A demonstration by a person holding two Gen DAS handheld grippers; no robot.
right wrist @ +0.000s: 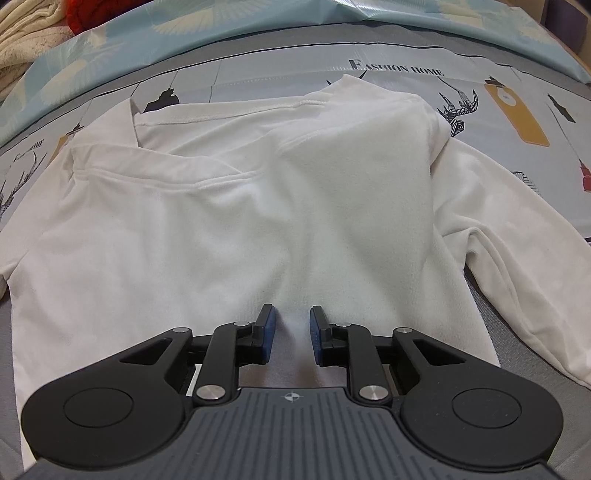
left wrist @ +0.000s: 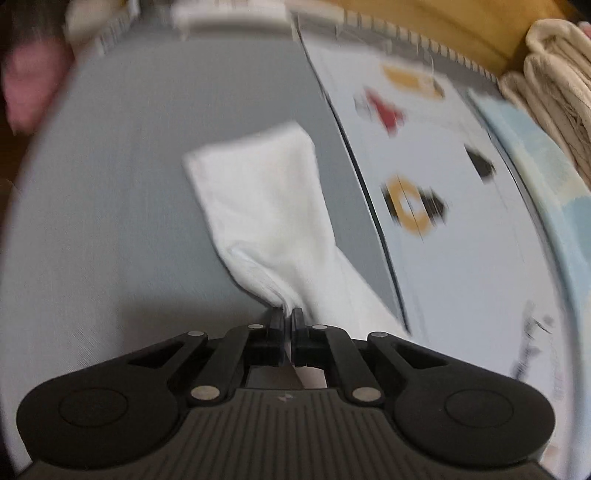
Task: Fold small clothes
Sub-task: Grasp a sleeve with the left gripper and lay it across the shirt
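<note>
A small white long-sleeved top [right wrist: 240, 206] lies spread on the printed sheet, its neck end folded over at the far side and one sleeve [right wrist: 517, 280] running down the right. My right gripper [right wrist: 291, 317] hovers over the near body of the top, jaws open and empty. In the left wrist view, my left gripper [left wrist: 287, 314] is shut on the white top's sleeve [left wrist: 266, 206], pinching a bunched fold; the sleeve stretches away over the grey sheet. This view is motion-blurred.
A printed light-blue sheet [right wrist: 517, 122] with lamp and deer prints covers the surface beside a plain grey sheet [left wrist: 110, 184]. Folded cream towels [left wrist: 554, 88] sit at the far right, a pale blue patterned cloth [right wrist: 110, 48] and something red [right wrist: 85, 11] at the far edge.
</note>
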